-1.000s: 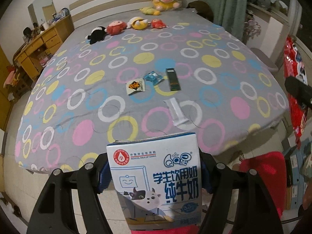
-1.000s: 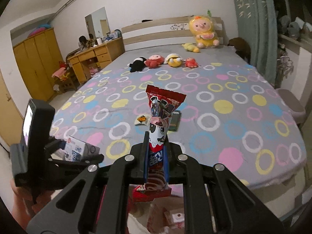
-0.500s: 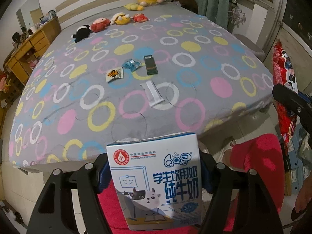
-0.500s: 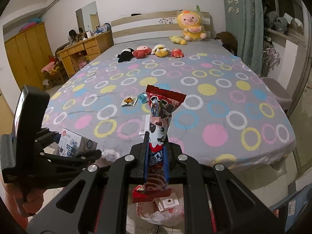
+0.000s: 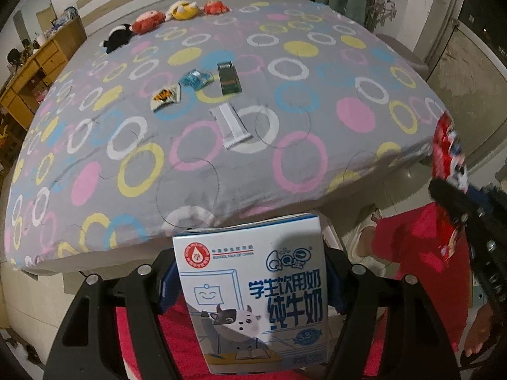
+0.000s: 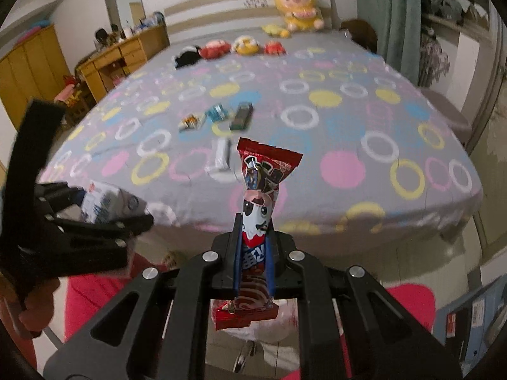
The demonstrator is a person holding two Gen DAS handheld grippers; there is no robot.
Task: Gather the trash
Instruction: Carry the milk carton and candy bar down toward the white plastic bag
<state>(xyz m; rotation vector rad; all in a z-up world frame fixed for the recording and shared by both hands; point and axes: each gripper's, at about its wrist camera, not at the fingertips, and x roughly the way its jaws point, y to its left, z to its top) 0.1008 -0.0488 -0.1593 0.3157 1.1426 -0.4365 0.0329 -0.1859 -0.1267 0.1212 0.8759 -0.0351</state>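
My left gripper [image 5: 250,288] is shut on a white and blue milk carton [image 5: 253,291], held upright past the foot of the bed; the carton [image 6: 104,202] also shows at the left of the right wrist view. My right gripper [image 6: 252,253] is shut on a red snack wrapper [image 6: 261,196] with a cartoon face, which stands up between its blue pads. That wrapper [image 5: 450,155] appears at the right edge of the left wrist view. On the bed lie a white wrapper [image 5: 231,123], a dark green packet [image 5: 228,77], a blue wrapper [image 5: 195,79] and an orange-printed sachet [image 5: 165,96].
The bed [image 5: 364,117] has a grey cover with coloured rings. Several plush toys [image 6: 244,46] line its far end. A wooden desk [image 6: 123,55] stands at the left, a curtain [image 6: 393,9] at the right. Red fabric [image 5: 421,259] and a white bag [image 6: 275,326] lie below the grippers.
Both grippers have sunk and drawn back from the bed, each keeping its hold. The bed's foot edge now sits higher in both views, and the floor and red fabric below show more.
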